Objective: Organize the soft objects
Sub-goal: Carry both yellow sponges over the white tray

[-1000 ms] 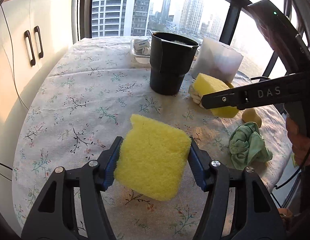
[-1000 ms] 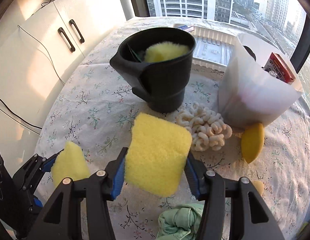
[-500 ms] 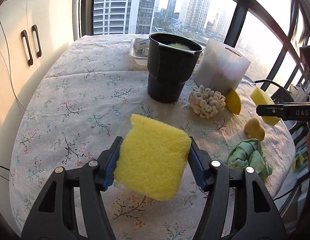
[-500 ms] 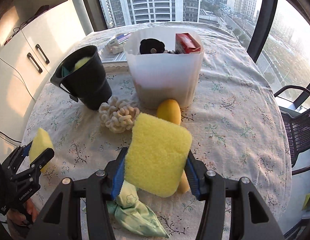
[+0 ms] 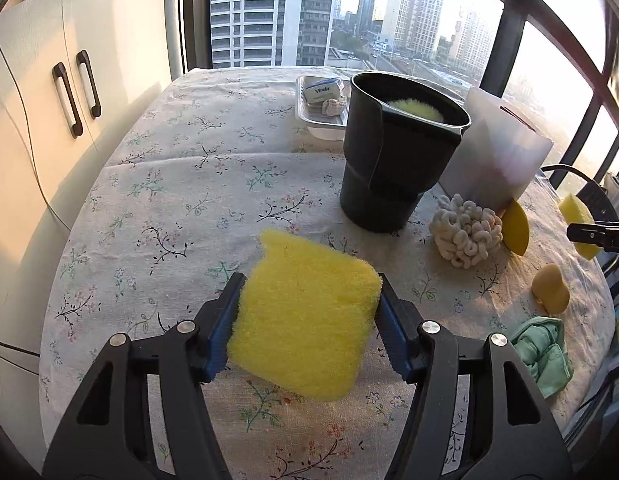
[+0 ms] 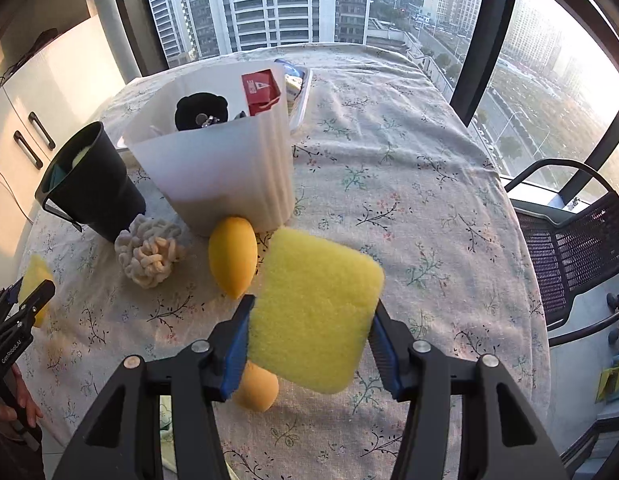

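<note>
My left gripper (image 5: 307,320) is shut on a yellow sponge (image 5: 305,316), held above the flowered tablecloth short of the black bucket (image 5: 397,160). A yellow fluffy thing (image 5: 417,108) shows inside that bucket. My right gripper (image 6: 311,320) is shut on a second yellow sponge (image 6: 317,312), held above the cloth near a yellow lemon-shaped toy (image 6: 232,254) and a smaller yellow soft piece (image 6: 257,392). A white knotted rope ball (image 6: 149,254) lies beside the bucket. The right gripper with its sponge (image 5: 577,220) appears at the right edge of the left wrist view.
A white ribbed bin (image 6: 221,168) holds a red box and a black object. A clear tray (image 5: 321,108) with a tissue pack sits behind the bucket. A green cloth (image 5: 541,352) lies near the table's right edge. White cabinets (image 5: 49,120) stand left; a mesh chair (image 6: 573,240) right.
The right gripper swung with its sponge from in front of the black bucket rightward, past the white bin. The left gripper drifted slightly, still holding its sponge.
</note>
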{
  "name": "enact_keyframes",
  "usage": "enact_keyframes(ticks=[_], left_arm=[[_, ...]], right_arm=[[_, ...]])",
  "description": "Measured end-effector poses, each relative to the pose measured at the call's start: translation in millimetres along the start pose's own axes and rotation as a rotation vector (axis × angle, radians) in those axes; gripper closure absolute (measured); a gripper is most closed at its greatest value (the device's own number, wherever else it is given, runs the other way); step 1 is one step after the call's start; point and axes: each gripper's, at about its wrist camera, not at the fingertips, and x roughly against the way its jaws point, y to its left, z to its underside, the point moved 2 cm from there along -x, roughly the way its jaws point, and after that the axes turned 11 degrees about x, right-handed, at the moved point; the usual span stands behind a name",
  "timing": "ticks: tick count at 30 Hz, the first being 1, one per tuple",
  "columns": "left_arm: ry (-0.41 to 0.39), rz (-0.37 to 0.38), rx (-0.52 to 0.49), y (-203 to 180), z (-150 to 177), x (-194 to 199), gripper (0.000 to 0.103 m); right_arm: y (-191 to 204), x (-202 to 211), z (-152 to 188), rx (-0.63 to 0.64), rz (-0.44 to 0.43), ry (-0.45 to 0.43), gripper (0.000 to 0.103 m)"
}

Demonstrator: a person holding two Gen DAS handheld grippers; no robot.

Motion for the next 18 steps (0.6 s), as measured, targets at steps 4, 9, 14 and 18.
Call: enact_keyframes(ticks=[4, 9, 14, 18], left_arm=[[-0.012, -0.040, 0.016, 11, -17, -10, 0.044], [-0.019, -0.057, 0.055, 27, -40, -23, 0.044], [-0.021, -0.076, 0.080, 43, -65, -42, 0.044], [-0.029, -0.106, 0.086, 55, -88, -57, 0.044]], right_arm=[[-18, -11, -9, -0.029, 0.012, 0.013, 0.047], [-40, -29, -21, -0.066, 0.042, 0.036, 0.047], [-63, -49, -38, -0.102, 0.039, 0.049, 0.047], [-76, -64, -53, -0.108, 0.057, 0.063, 0.047]])
